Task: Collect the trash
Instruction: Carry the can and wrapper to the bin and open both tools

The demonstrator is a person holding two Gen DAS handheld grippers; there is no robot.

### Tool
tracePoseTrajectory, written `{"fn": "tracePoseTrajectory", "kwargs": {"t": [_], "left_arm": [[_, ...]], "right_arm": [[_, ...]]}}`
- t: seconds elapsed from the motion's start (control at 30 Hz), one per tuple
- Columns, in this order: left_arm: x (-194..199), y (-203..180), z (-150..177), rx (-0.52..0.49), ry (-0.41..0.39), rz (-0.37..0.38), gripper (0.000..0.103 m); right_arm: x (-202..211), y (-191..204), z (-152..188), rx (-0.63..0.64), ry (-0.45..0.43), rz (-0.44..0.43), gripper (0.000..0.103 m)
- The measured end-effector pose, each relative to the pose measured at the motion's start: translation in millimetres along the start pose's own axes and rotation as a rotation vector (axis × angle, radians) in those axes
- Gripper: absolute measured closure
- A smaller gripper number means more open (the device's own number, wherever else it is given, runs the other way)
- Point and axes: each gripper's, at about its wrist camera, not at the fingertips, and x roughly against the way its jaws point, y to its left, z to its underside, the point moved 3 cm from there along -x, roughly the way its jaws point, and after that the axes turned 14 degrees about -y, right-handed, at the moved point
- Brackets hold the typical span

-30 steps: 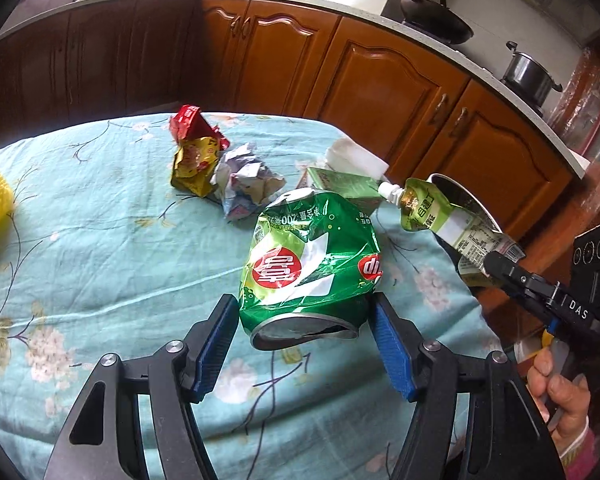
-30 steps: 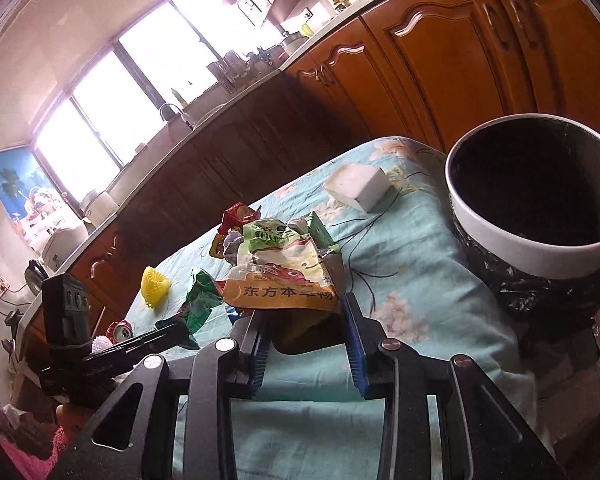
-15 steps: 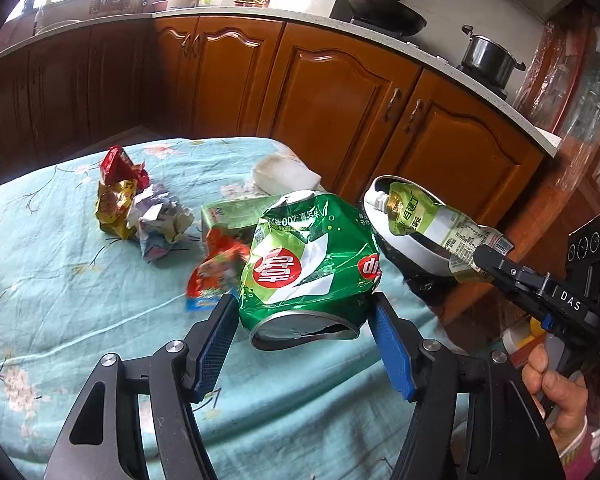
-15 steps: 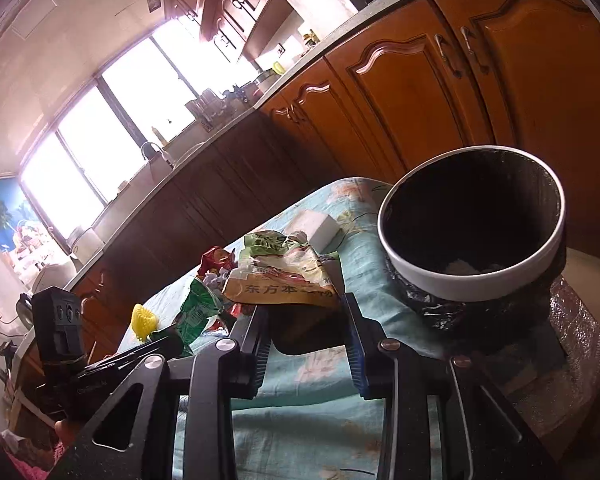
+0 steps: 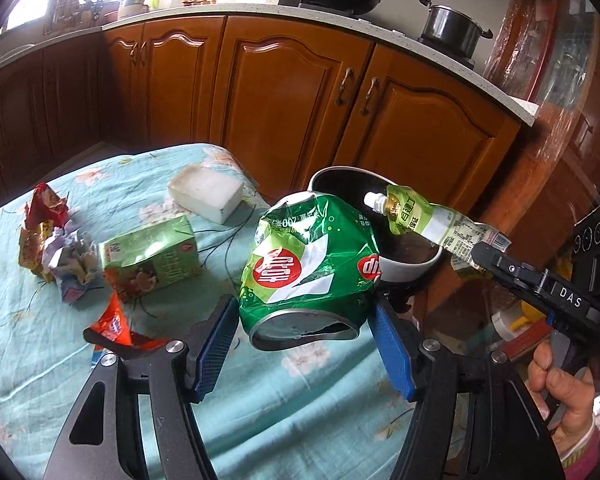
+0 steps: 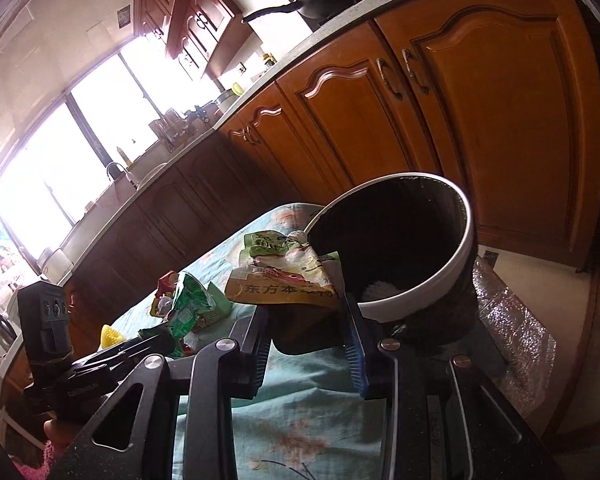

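In the left wrist view, a crushed green chip bag (image 5: pixel 310 264) is clamped between the blue pads of the left gripper (image 5: pixel 304 344), above the floral tablecloth (image 5: pixel 40 344), with the white-rimmed bin (image 5: pixel 408 270) just behind it at two o'clock; a green carton (image 5: pixel 152 252), crumpled wrappers (image 5: pixel 56 244) and a white foam block (image 5: pixel 206 192) are seen on the cloth at ten to eleven o'clock, and the spouted drink pouch (image 5: pixel 424 220) is held over the bin. In the right wrist view, that pouch (image 6: pixel 288 276) is pinched in the right gripper (image 6: pixel 308 340), its spout at the bin's rim (image 6: pixel 432 284), which lies at one o'clock.
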Motion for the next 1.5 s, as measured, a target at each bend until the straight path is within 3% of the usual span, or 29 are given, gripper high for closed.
{"fn": "tracePoseTrajectory", "kwargs": {"t": [0.57, 1.17, 1.5], "left_arm": [[-81.5, -43.0, -24.2, -0.108, 0.048, 0.047, 0.038], [-158.5, -67.0, -43.3, -0.212, 0.129, 0.024, 0.038], [-177.4, -70.0, -47.1, -0.197, 0.176, 0.020, 0.037]], "right_arm": [[-8.6, -34.3, -19.8, 0.027, -0.002, 0.120, 0.069], [-54.4, -45.5, -41.1, 0.137, 0.126, 0.186, 0.069], [-74.6, -47.2, -45.9, 0.189, 0.191, 0.203, 0.064]]}}
